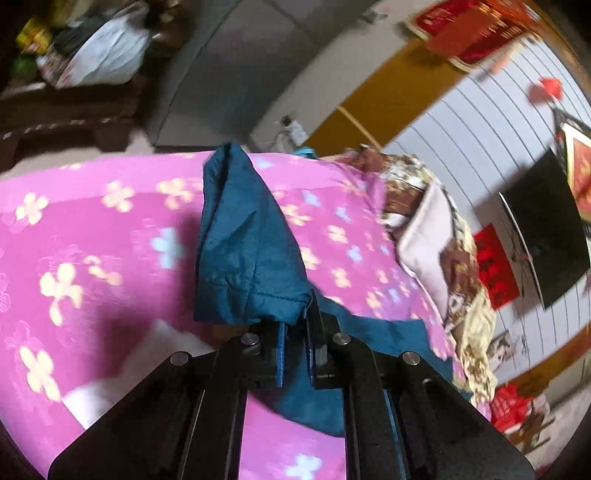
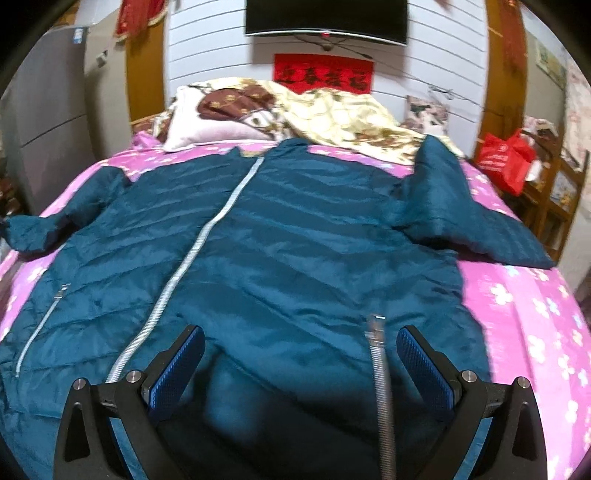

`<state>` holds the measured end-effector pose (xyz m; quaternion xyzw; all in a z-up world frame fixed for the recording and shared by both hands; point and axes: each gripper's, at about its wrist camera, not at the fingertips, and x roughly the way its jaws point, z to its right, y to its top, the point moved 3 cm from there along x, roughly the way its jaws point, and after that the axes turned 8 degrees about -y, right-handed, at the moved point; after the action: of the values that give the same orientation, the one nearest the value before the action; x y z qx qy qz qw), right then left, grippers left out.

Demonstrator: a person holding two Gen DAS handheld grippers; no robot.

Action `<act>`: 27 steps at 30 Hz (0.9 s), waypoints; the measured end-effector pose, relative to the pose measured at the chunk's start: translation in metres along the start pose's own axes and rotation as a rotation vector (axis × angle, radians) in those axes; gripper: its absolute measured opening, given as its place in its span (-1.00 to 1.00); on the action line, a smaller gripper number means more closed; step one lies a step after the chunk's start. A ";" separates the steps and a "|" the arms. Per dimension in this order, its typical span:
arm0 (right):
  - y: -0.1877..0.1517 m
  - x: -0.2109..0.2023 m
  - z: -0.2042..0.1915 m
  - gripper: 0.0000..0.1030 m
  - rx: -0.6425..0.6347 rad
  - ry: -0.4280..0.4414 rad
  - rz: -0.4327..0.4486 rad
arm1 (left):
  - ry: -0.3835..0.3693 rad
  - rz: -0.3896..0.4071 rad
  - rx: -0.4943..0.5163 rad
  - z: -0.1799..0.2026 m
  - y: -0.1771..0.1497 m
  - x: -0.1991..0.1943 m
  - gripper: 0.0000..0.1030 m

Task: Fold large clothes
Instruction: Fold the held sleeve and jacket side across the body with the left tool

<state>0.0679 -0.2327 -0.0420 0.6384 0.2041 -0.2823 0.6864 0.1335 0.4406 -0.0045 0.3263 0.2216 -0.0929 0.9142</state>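
A large teal quilted jacket (image 2: 280, 240) lies front up on the pink flowered bedspread (image 2: 524, 332), its silver zipper (image 2: 192, 258) running down the middle and both sleeves spread out. My left gripper (image 1: 295, 325) is shut on the cuff of one teal sleeve (image 1: 243, 251) and holds it lifted above the bedspread (image 1: 92, 236). My right gripper (image 2: 299, 354) is open and empty, hovering over the jacket's lower front beside a pocket zipper (image 2: 376, 347).
A cream and brown quilt (image 2: 332, 114) and a pink pillow (image 2: 214, 133) lie at the head of the bed. A television (image 2: 327, 16) hangs on the wall. A red bag (image 2: 506, 162) sits on shelves at the right. A dark bench with bags (image 1: 74, 92) stands beside the bed.
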 end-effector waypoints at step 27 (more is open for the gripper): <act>-0.029 -0.044 0.135 1.00 0.157 -0.211 -0.049 | -0.457 -0.360 0.547 0.398 -0.263 0.060 -0.86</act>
<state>0.0050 -0.3618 -0.0219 0.6517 0.1234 -0.3796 0.6449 0.2412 -0.0173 0.0958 0.4844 0.0331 -0.3774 0.7886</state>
